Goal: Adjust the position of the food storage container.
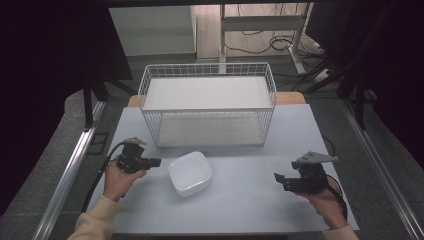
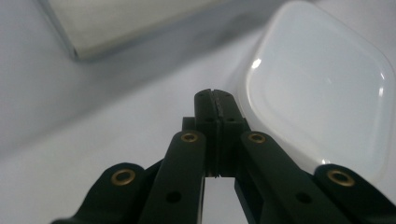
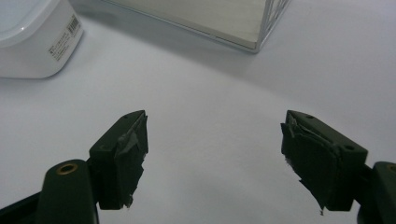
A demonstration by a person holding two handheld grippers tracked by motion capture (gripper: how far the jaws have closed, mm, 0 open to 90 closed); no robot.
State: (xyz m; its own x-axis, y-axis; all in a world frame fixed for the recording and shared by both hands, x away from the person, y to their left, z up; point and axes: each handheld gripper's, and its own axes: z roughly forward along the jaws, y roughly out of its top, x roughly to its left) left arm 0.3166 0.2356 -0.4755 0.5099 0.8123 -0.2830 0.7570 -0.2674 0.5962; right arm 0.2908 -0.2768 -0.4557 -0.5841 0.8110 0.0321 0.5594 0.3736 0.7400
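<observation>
Left hand-held gripper [image 1: 156,162] clenched empty just beside tub [image 1: 189,173]; right hand-held gripper [image 1: 278,178] released, well apart. I should spread left jaws w/ care before gripping rim.

The white container [image 2: 322,88], just right of the closed jaws of the left gripper [image 2: 215,100], looks like smooth plastic with glossy highlights on its top. The table [image 3: 210,93] under the open jaws of the right gripper [image 3: 215,154] is matt and smooth. Rough, torn black tape covers the pads [image 3: 133,154]. The basket [image 1: 207,102] beyond is thin white-coated wire. The gripper bodies look like matt black plastic with brass-coloured rivets.
</observation>
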